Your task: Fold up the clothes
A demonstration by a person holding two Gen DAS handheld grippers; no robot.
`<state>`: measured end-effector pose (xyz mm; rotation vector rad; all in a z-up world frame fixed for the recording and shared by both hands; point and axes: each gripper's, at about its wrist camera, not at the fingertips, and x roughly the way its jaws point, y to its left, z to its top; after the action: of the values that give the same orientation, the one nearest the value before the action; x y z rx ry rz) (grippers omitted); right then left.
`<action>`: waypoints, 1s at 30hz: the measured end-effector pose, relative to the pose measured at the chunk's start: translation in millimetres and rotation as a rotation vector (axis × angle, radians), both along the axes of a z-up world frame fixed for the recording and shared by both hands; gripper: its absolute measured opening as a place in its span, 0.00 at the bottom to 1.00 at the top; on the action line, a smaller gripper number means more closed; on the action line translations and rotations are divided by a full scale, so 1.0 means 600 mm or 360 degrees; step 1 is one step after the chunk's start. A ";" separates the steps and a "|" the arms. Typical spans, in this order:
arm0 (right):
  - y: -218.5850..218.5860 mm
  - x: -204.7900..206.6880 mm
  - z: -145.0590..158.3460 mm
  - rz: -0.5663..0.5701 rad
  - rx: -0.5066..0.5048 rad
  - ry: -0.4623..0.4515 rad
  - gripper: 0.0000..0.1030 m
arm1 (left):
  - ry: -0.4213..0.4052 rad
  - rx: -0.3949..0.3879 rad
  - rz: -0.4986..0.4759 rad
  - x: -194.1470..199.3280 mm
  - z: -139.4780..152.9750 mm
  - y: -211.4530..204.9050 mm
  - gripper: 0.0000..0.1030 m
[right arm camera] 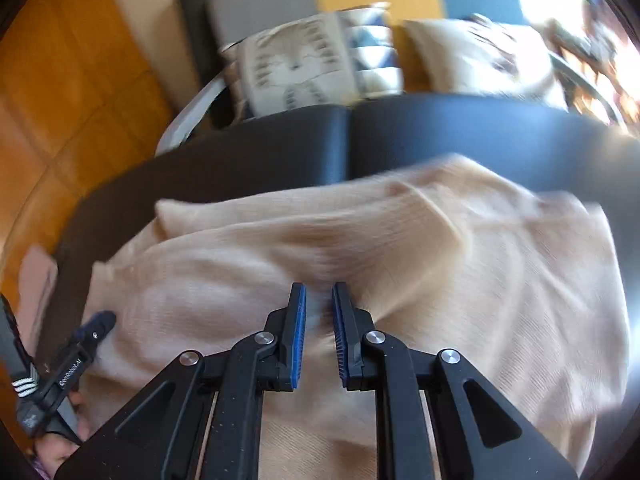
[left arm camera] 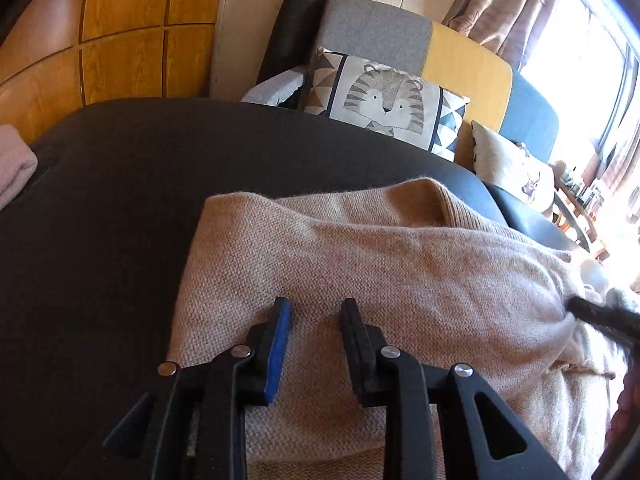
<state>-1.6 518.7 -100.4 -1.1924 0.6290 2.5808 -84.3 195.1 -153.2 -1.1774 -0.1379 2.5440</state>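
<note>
A beige knitted sweater [left arm camera: 400,264] lies partly folded on a dark padded table [left arm camera: 120,200]. My left gripper [left arm camera: 316,306] hovers over the sweater's left part, jaws apart with only the flat knit below them, so it is open. In the right wrist view, which is blurred, my right gripper [right arm camera: 320,290] has its blue pads nearly together on a pinch of the sweater [right arm camera: 400,248], and creases run toward its tips. The left gripper [right arm camera: 102,318] shows at the sweater's left edge, held by a hand [right arm camera: 60,452]. A black tip of the right gripper [left arm camera: 592,314] shows at the right edge.
A folded pink cloth [left arm camera: 12,160] lies at the table's left end. Behind the table stands a sofa with a tiger cushion [left arm camera: 384,100] and a cream cushion [left arm camera: 512,168]. Wooden panels [left arm camera: 120,40] fill the left wall; a bright window [left arm camera: 580,60] is at right.
</note>
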 end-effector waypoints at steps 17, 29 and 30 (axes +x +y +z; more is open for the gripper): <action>0.084 0.031 -0.017 -0.0215 -0.0213 0.0116 0.39 | 0.0022 0.0026 -0.0021 0.000 -0.001 0.018 0.28; 0.069 0.065 0.017 -0.0164 0.0024 0.0163 0.11 | 0.0069 -0.0081 -0.0183 0.000 0.020 0.048 0.30; 0.071 0.066 0.008 -0.0169 0.0019 0.0136 0.11 | 0.0037 -0.0113 -0.0188 -0.007 0.013 0.053 0.30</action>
<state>37.8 561.3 -95.5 -1.0208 0.6741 2.5536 -88.7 226.9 -145.3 -1.1460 0.0273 2.4765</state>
